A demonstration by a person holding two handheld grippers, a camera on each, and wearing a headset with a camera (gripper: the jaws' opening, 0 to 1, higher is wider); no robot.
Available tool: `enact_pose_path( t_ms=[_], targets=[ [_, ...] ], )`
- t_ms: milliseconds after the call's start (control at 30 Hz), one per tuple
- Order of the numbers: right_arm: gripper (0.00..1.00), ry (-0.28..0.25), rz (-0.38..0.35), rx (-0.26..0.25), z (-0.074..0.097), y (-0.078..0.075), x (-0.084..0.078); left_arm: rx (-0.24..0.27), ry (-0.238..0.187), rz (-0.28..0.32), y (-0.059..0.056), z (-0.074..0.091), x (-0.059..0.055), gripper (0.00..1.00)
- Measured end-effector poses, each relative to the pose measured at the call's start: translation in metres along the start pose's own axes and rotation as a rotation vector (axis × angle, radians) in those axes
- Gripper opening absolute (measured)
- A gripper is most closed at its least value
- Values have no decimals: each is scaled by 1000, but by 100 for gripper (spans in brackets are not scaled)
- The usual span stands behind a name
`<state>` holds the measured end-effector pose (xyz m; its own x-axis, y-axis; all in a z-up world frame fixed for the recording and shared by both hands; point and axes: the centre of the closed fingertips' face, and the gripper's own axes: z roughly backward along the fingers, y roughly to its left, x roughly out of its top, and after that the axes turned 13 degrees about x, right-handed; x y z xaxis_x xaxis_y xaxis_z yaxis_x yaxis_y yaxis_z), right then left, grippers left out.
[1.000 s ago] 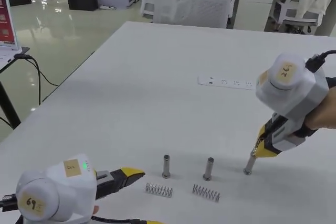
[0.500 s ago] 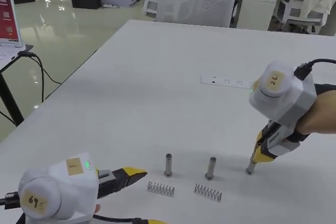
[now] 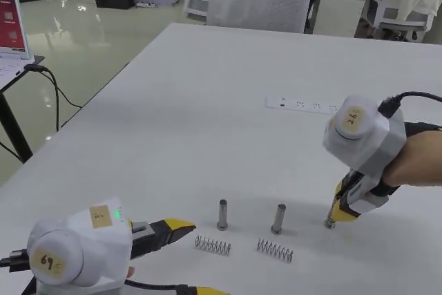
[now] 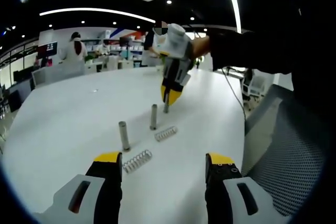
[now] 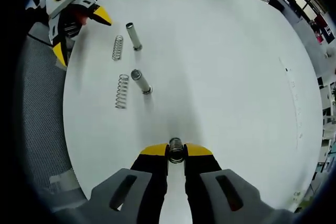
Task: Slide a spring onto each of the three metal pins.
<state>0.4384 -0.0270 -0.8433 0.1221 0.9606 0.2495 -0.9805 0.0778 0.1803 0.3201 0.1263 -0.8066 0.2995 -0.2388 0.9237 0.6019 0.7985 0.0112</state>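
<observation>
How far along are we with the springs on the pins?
Nothing is clearly finished. In hand: the right hand-held gripper is shut on a spring at the right pin, apparently threading it on. Left to do: the left pin and middle pin stand bare; the left loose spring and right loose spring lie before them. The left hand-held gripper is open and empty.

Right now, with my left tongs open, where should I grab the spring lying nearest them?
Pinch the nearest spring across its coils near one end, coming down from above with the left tongs. It lies flat on its side on the table, so a grip near one end likely leaves the other end free for the pin.
</observation>
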Motion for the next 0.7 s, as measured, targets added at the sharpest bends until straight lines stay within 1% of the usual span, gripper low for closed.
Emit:
enact_pose_path(
  t_ms=[233, 467, 567, 700],
  targets=[
    [9, 4, -2, -1, -7, 0, -3, 2, 1, 1, 0, 0, 0, 59],
    [9, 0, -2, 0, -8, 0, -3, 3, 1, 1, 0, 1, 0, 59],
    [13, -8, 1, -2, -8, 1, -3, 2, 1, 0, 0, 1, 1, 59],
    [15, -12, 2, -7, -7, 0, -4, 0, 2, -2, -1, 0, 0, 59]
  ],
)
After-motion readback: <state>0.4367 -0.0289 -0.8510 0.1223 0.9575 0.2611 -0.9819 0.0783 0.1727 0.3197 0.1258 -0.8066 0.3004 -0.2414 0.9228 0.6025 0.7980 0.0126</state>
